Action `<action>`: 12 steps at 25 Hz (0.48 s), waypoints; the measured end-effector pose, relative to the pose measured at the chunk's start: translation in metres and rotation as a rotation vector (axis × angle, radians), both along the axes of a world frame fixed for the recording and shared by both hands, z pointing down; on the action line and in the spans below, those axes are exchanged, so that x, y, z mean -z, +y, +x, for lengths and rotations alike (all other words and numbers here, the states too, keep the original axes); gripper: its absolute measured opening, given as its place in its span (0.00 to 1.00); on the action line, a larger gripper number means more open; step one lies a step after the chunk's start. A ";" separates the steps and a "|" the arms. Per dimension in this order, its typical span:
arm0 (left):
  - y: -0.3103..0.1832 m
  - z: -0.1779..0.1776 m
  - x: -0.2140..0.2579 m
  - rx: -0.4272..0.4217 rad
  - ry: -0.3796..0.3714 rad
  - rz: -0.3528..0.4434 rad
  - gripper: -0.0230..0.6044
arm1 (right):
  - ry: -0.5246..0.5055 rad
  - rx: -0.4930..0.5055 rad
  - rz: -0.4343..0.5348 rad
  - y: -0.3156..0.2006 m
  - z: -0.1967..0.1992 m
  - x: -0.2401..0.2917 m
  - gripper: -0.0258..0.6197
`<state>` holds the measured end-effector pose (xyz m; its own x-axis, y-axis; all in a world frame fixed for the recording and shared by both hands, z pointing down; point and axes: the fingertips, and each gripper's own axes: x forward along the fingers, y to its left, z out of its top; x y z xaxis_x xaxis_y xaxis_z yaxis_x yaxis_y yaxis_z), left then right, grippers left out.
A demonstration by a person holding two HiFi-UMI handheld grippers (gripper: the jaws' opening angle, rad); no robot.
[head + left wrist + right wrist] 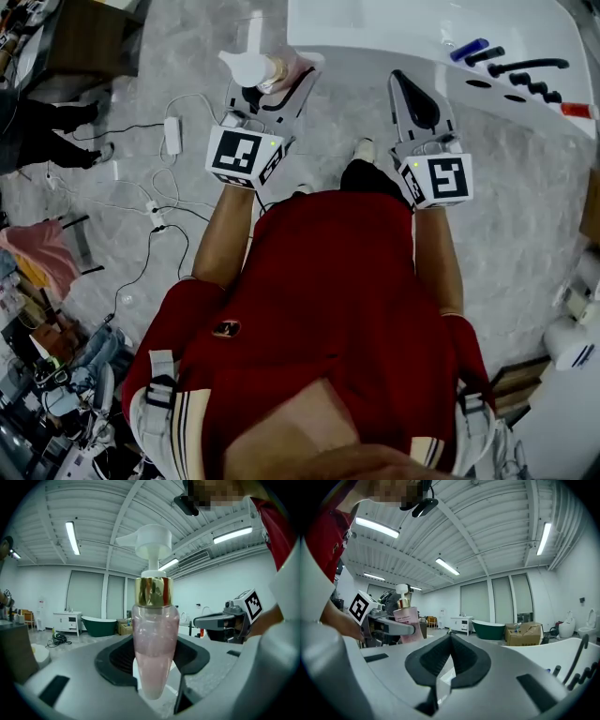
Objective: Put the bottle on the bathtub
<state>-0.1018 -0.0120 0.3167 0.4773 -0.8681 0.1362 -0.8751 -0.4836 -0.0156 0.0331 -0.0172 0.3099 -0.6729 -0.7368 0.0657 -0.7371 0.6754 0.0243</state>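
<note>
A pink pump bottle point(153, 644) with a gold collar and white pump head stands upright between the jaws of my left gripper point(154, 667), which is shut on it. In the head view the bottle point(265, 69) pokes out of the left gripper point(272, 89) just left of the white bathtub point(394, 28). It also shows in the right gripper view as the pink bottle point(407, 616) held beside me. My right gripper point(415, 98) hangs near the tub's front edge, jaws closed with nothing between them; in its own view the right gripper point(451, 660) is shut and empty.
Dark tap fittings and a blue item point(469, 49) lie on the tub rim at the right. White cables and a power strip point(155, 217) trail over the marble floor at the left. A dark green tub point(98, 625) and cardboard boxes point(527, 633) stand far off.
</note>
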 end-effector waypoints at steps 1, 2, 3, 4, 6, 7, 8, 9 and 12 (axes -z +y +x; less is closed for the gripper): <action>-0.009 0.003 -0.003 0.014 -0.003 -0.007 0.39 | -0.002 0.008 -0.003 -0.009 0.005 0.000 0.04; -0.017 0.006 -0.006 0.029 -0.005 -0.014 0.39 | -0.004 0.017 -0.005 -0.017 0.010 -0.001 0.04; -0.025 0.008 -0.009 0.044 -0.006 -0.021 0.39 | -0.005 0.025 -0.006 -0.025 0.014 -0.002 0.04; -0.032 0.011 -0.012 0.057 -0.008 -0.027 0.39 | -0.006 0.033 -0.007 -0.033 0.019 -0.003 0.04; -0.047 0.016 -0.018 0.080 -0.013 -0.036 0.39 | -0.011 0.045 -0.010 -0.049 0.029 -0.005 0.04; -0.054 0.019 -0.020 0.091 -0.017 -0.040 0.39 | -0.014 0.051 -0.012 -0.056 0.034 -0.006 0.04; -0.061 0.022 -0.023 0.102 -0.022 -0.044 0.39 | -0.017 0.056 -0.014 -0.062 0.039 -0.007 0.04; -0.068 0.024 -0.025 0.113 -0.028 -0.049 0.39 | -0.019 0.060 -0.016 -0.068 0.043 -0.007 0.04; -0.085 0.031 -0.033 0.142 -0.042 -0.065 0.39 | -0.023 0.076 -0.024 -0.084 0.056 -0.010 0.04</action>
